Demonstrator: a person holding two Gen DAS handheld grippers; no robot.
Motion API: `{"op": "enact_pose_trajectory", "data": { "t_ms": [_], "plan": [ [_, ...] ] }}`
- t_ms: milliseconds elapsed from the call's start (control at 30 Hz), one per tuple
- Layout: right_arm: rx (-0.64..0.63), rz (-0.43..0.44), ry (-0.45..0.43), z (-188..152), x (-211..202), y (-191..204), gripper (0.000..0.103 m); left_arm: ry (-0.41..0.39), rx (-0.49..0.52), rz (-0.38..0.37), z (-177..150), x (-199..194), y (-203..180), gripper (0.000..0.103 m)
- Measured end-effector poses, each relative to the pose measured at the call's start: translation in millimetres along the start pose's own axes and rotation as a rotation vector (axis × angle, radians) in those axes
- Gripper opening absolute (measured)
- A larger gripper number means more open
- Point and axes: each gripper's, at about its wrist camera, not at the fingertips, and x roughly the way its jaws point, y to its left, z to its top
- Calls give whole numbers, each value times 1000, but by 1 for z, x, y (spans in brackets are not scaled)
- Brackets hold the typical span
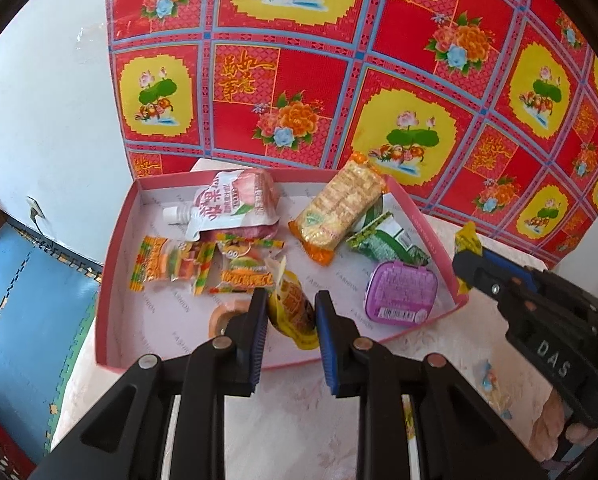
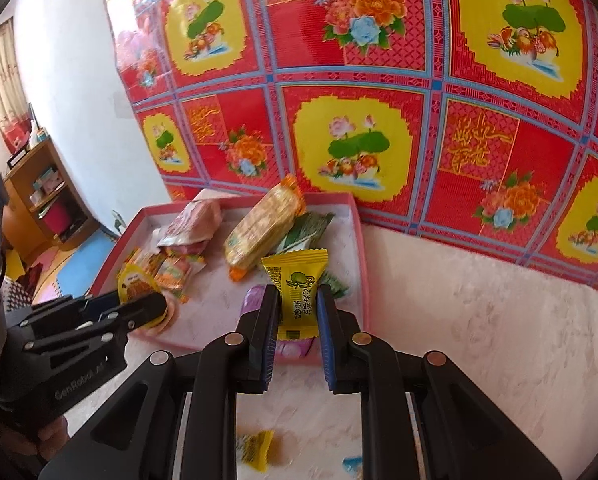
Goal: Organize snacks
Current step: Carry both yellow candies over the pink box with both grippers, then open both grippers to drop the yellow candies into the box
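Observation:
A pink shallow box (image 1: 119,264) on a pale table holds several snacks: a pink spouted pouch (image 1: 235,204), burger gummy packs (image 1: 171,268), a cracker pack (image 1: 343,208), a green packet (image 1: 383,240) and a purple tin (image 1: 399,294). My left gripper (image 1: 291,308) is shut on a yellow jelly cup (image 1: 293,306) over the box's near part. My right gripper (image 2: 298,300) is shut on a yellow candy packet (image 2: 297,288), held upright above the box's (image 2: 359,220) near right corner. The right gripper also shows in the left wrist view (image 1: 471,256).
A red and yellow patterned sheet (image 1: 339,60) stands behind the box. Another yellow candy (image 2: 255,448) and a blue wrapper (image 2: 351,464) lie on the table (image 2: 479,320) near me. Blue foam floor mats (image 1: 27,300) lie to the left, a wooden shelf (image 2: 39,192) beyond.

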Motion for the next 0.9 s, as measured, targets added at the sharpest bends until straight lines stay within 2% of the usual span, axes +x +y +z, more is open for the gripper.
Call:
{"op": "enact_pose_trajectory", "data": {
  "t_ms": [900],
  "plan": [
    [-7, -15, 42, 41, 67, -21, 20, 48, 10, 7, 26, 60, -11, 25]
  ]
}}
